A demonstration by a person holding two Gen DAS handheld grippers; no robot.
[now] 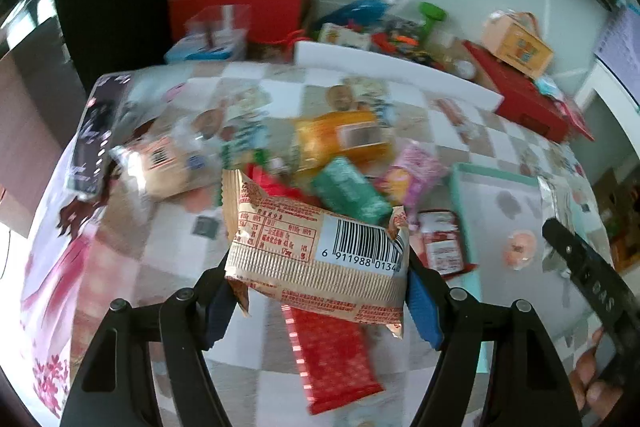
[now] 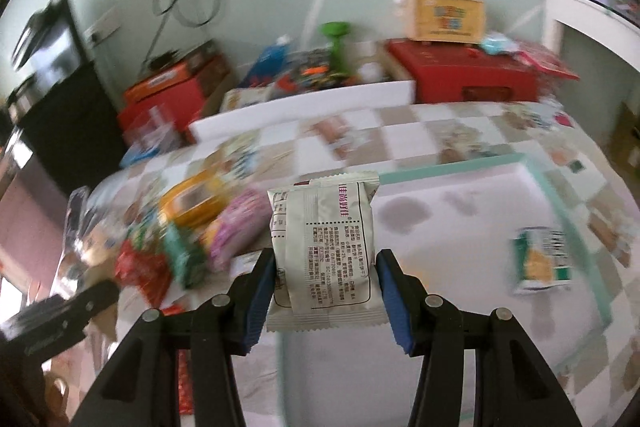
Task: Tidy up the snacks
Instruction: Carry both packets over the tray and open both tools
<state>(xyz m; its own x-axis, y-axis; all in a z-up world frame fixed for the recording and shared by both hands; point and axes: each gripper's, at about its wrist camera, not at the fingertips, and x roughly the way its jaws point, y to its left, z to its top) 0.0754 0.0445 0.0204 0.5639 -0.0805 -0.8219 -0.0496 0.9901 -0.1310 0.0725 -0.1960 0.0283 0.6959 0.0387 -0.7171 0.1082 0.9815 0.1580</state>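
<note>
Above the shallow mint-rimmed white tray [image 2: 552, 187], the right gripper [image 2: 324, 287] is clamped on a white foil snack packet with printed text [image 2: 324, 239], its blue pads pressing the packet's two long sides. The packet stands with its long axis running away from the fingers, toward the far rim of the tray. One green-and-white packet [image 2: 542, 259] already lies in the tray, to the right of the held one.

Left of the tray, the left gripper [image 1: 316, 291] grips a beige crimped wrapper with a barcode [image 1: 316, 247], held crosswise so that its long axis spans the gap from pad to pad. Below it a red wrapper [image 1: 336, 359] lies on the checked tablecloth [image 1: 160, 227]. Beyond, still left of the tray, sits the loose heap: a yellow-orange pack [image 1: 344, 139], a green pack [image 1: 352, 195] and a pink pack [image 1: 416, 167].

The tray looks to be the sorting place, and the right gripper is the nearer to it, already over its floor; the left must travel rightward over the near rim. A release by the right gripper would probably lay the white packet lengthwise, beside the green-and-white one.
</note>
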